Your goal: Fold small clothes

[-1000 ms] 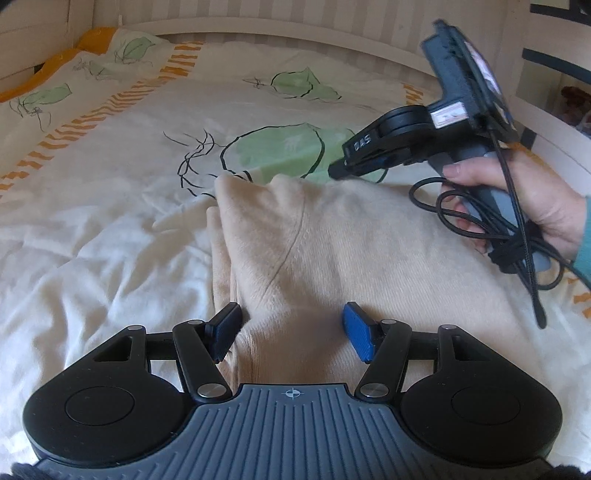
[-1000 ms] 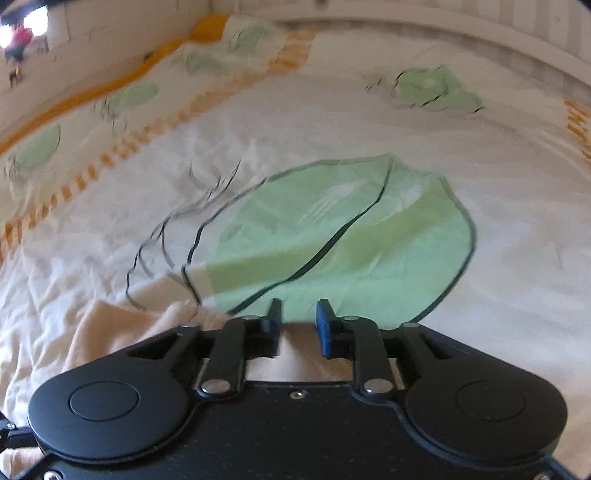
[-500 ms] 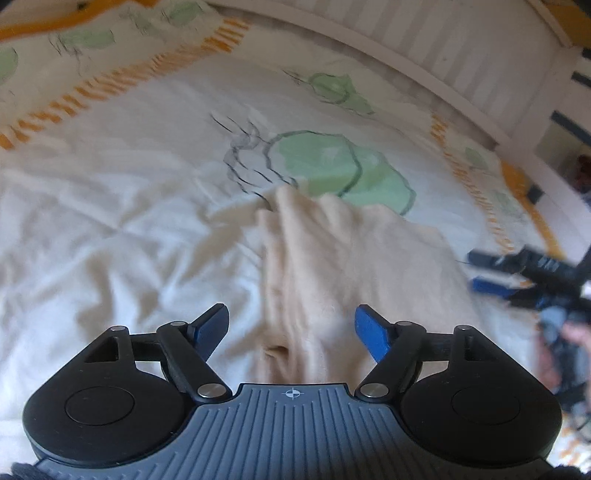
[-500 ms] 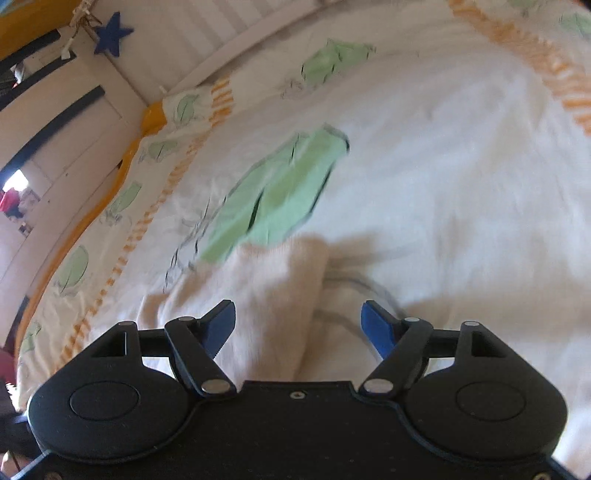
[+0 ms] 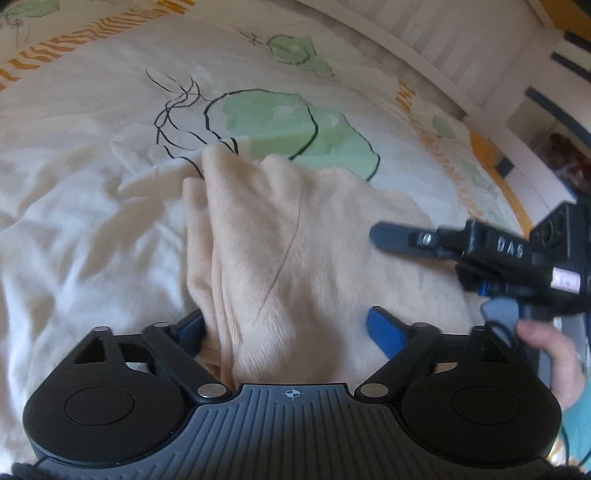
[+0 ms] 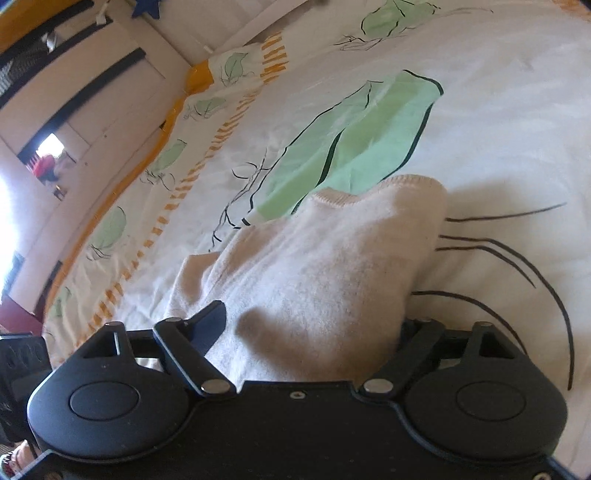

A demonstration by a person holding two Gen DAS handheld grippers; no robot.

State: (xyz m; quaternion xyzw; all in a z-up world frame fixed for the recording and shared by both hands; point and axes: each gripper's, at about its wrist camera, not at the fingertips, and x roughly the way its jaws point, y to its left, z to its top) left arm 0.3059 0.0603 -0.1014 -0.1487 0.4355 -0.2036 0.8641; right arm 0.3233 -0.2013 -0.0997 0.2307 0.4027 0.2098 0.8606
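both jaws just opened wide | left gripper (image 5: 286,328), right gripper (image 6: 310,325) straddle cream garment (image 5: 295,240), gripping nothing

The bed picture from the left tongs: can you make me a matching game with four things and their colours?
Things:
1. small garment
2. big leaf print on the bedspread
3. pad on the left tongs
4. stripes along the bedspread's border

Colours:
A. blue
B. orange
C. peach-beige
D. green

Pairs: 1-C, 2-D, 3-A, 4-B
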